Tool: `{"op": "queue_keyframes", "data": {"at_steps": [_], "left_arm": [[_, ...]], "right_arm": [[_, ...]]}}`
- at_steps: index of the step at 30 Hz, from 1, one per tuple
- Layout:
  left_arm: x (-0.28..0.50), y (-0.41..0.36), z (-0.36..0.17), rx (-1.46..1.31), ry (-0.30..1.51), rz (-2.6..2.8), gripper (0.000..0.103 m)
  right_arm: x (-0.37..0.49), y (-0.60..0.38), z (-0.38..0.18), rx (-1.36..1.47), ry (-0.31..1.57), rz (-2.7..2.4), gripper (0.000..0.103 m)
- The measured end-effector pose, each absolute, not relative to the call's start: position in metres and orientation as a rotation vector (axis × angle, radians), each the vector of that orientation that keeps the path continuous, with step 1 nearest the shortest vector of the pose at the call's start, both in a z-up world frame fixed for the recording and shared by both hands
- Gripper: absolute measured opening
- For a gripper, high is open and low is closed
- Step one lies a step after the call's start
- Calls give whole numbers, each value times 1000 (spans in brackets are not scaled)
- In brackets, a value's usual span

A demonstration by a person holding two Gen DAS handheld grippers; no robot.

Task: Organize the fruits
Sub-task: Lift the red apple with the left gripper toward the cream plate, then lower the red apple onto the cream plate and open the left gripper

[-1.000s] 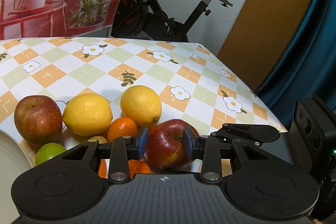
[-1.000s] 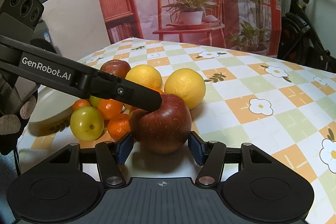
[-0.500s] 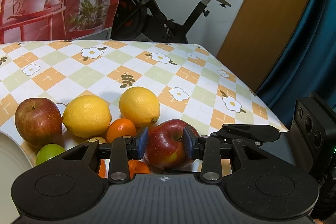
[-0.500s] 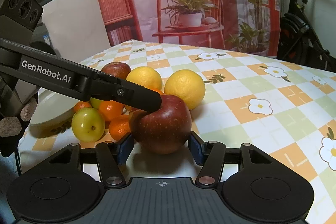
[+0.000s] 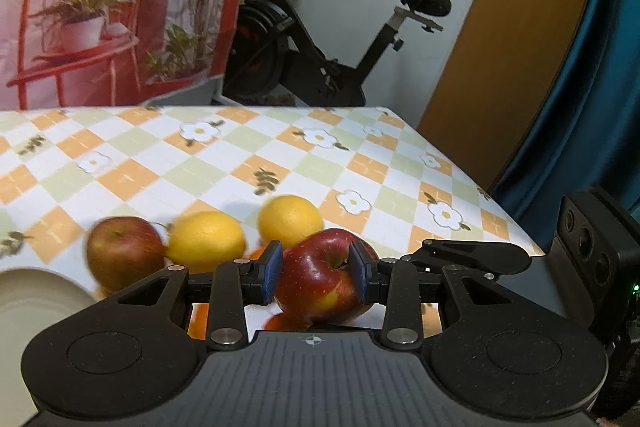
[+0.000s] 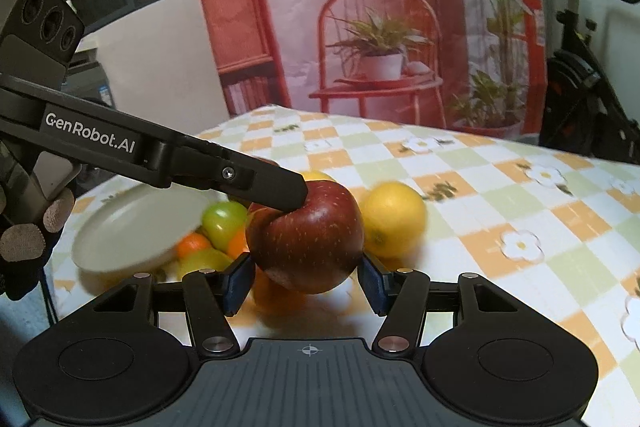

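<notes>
My left gripper (image 5: 316, 275) pinches the glossy dark-red apple (image 5: 323, 277) across its top, while my right gripper (image 6: 307, 283) cradles its sides, fingers against it. Both hold it above the checked surface (image 5: 168, 167), probably bound for the beige plate (image 6: 136, 227).

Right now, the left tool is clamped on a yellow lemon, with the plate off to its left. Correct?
Not a lemon. The left wrist view shows the left tool clamped on the red apple. The plate is off to its left, as you said.
</notes>
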State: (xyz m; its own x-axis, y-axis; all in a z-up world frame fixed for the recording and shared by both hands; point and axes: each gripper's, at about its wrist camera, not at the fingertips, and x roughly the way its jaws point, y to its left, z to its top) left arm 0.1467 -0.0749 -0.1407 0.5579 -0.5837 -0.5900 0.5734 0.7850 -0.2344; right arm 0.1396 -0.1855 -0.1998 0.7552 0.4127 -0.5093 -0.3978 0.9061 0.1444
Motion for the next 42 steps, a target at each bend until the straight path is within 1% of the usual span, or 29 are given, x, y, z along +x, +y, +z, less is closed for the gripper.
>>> {"op": "queue_keyframes", "data": {"at_steps": [9,17,34,42], "left_arm": [[143,-27,-114,-33,650,-587,39],[142,11,-103,-58,632,-500,39],[151,86,-117,-150,646,-376,39],[159,107,-133,-170,688,-340,39]], "right_arm": [[162,-130,-174,-7,532,529,53],[183,-77,-166,-36,525,597,53],[230,6,-182,-129,576,707,53],[252,35,-199,-157,640,729,53]]}}
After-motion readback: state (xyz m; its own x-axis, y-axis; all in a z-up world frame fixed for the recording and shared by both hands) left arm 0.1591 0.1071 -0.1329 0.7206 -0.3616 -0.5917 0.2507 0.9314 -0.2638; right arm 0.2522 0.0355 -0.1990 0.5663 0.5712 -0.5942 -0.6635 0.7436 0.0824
